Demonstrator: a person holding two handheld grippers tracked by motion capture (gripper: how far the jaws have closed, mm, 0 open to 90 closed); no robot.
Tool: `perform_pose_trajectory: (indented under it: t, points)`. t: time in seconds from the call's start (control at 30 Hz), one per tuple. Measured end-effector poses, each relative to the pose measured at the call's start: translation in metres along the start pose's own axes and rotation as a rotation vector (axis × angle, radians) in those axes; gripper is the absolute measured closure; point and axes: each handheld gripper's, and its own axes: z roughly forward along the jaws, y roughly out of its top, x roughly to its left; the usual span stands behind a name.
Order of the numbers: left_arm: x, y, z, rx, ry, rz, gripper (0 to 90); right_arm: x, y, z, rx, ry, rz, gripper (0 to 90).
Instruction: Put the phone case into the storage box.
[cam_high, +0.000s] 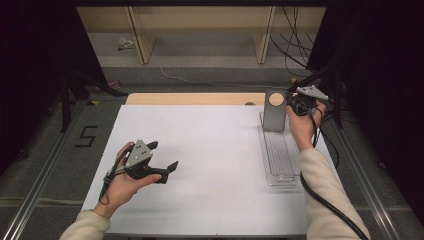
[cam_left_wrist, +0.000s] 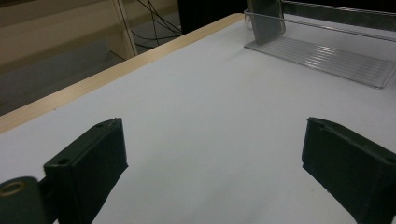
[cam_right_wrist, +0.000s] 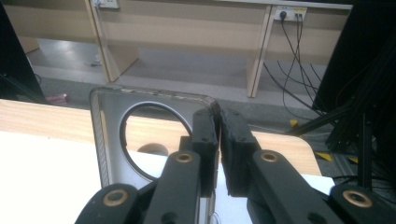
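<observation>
Pinching grey plate (cam_right_wrist: 109, 140) top edge, right gripper (cam_right_wrist: 218, 140); left gripper (cam_high: 162, 156) released, w/ open table (cam_high: 210, 150) around.

Lab, bare table (cam_high: 200, 150), black curtains (cam_high: 30, 50), cables (cam_high: 295, 35)

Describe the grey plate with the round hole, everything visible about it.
The grey plate looks like thin brushed metal with rounded corners and one large round hole near its top. It stands upright at the far end of the clear ribbed tray, on the table's right side. The right gripper is shut on its top corner.
</observation>
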Motion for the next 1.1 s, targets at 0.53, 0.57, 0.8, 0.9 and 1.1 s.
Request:
perform_pose_trajectory:
  t: [0.53,0.57,0.8,0.9,1.1]
  points:
    - [0.0002,0.0003,-0.0003,0.000,0.002,-0.002,6.1,-0.0015,0.0014,0.0052,0.016,0.001,0.008,69.1]
    - [0.0001,0.0003,-0.0003,-0.001,0.002,-0.002,6.1,-0.0014,0.0015,0.0053,0.018,0.001,0.009,67.5]
    - [0.0002,0.0002,-0.0002,0.000,0.003,0.000,6.1,-0.0015,0.0020,0.0052,0.025,-0.001,-0.003,59.2]
    - [0.0002,0.0001,-0.0001,0.000,0.003,-0.001,6.1,-0.0021,0.0028,0.0043,0.029,-0.001,-0.002,55.0]
    - [0.0003,0.0005,-0.0008,-0.001,0.005,0.000,6.1,-0.0029,0.0027,0.0000,0.045,0.009,0.005,40.6]
